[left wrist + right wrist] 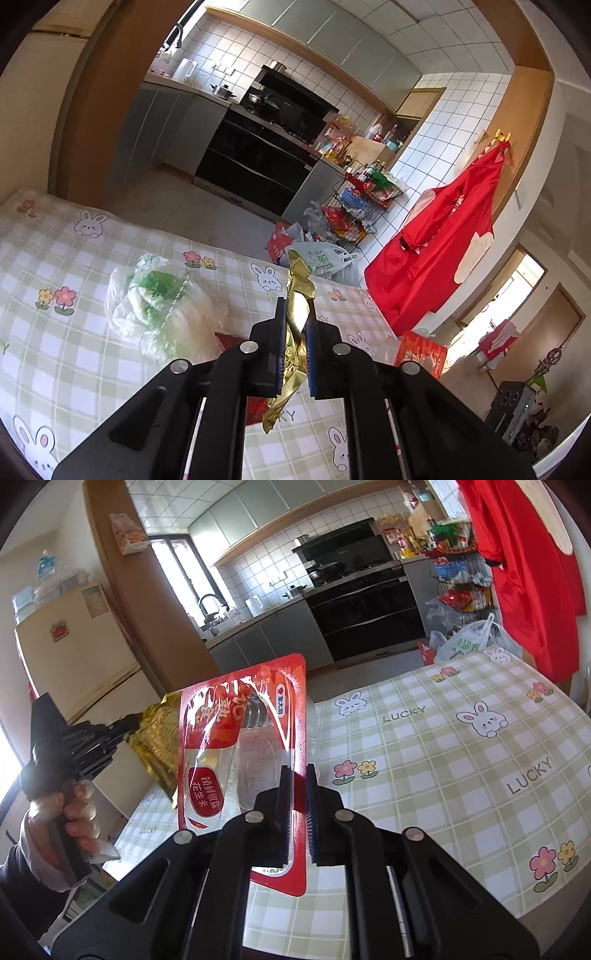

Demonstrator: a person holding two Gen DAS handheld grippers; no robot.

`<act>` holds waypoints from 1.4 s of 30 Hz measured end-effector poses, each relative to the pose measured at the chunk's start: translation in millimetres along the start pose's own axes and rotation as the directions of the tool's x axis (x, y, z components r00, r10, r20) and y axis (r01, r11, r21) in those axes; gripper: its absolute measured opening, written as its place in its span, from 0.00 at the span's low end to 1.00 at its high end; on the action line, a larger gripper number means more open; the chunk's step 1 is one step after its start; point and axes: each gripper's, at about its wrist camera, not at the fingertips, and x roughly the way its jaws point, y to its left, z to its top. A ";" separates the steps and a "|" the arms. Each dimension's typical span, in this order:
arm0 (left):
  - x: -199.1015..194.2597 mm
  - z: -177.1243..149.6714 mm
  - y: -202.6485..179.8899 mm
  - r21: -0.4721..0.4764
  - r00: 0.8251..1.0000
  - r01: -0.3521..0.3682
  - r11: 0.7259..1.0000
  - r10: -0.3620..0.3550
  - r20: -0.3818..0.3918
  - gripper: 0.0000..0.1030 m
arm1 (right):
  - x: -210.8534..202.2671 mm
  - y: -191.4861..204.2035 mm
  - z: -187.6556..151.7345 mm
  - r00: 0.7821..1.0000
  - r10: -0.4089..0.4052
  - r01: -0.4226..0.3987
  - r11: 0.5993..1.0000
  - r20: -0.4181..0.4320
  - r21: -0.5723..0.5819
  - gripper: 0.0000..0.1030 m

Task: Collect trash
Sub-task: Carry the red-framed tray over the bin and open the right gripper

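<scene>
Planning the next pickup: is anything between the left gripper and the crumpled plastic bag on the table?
Nothing on the table blocks the crumpled plastic bag, but the left gripper is shut on a gold wrapper, so it is occupied. The right gripper holds a red package.

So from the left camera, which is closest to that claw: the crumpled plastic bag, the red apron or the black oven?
1. Crumpled plastic bag, on the tablecloth, just left of the left claw.
2. Red apron, hanging at right.
3. Black oven, across the kitchen.

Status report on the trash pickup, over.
Left gripper shut on gold wrapper. Right gripper shut on red packet. Both lifted off the table. Crumpled plastic bag still on it.
</scene>
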 end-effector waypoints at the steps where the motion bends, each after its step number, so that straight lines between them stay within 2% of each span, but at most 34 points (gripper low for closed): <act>1: -12.8 -6.6 2.9 -0.008 1.000 -0.004 1.000 0.004 0.005 0.09 | -1.8 3.4 -1.9 1.000 0.002 -0.002 1.000 -0.004 -0.008 0.11; 7: -78.6 -48.4 25.9 -0.063 0.999 -0.054 0.997 0.054 0.001 0.09 | -9.9 26.6 -17.0 0.999 0.026 -0.029 0.998 -0.046 -0.049 0.11; 17: -143.3 -93.3 48.5 -0.098 0.995 -0.097 0.991 0.098 0.007 0.09 | -22.8 66.6 -58.7 0.989 0.065 -0.076 0.994 -0.133 -0.083 0.11; 29: -190.0 -128.3 48.8 -0.097 0.995 -0.098 0.990 0.100 0.015 0.09 | -37.0 94.3 -107.1 0.965 0.048 -0.085 0.987 -0.259 -0.136 0.12; 38: -196.5 -132.1 50.3 -0.098 0.996 -0.089 0.991 0.090 0.009 0.09 | -20.6 106.4 -124.4 0.932 0.051 -0.114 0.981 -0.359 -0.157 0.17; 42: -191.1 -134.8 51.7 -0.107 0.996 -0.087 0.990 0.086 -0.010 0.09 | -10.9 108.5 -131.7 0.913 0.057 -0.131 0.979 -0.405 -0.155 0.27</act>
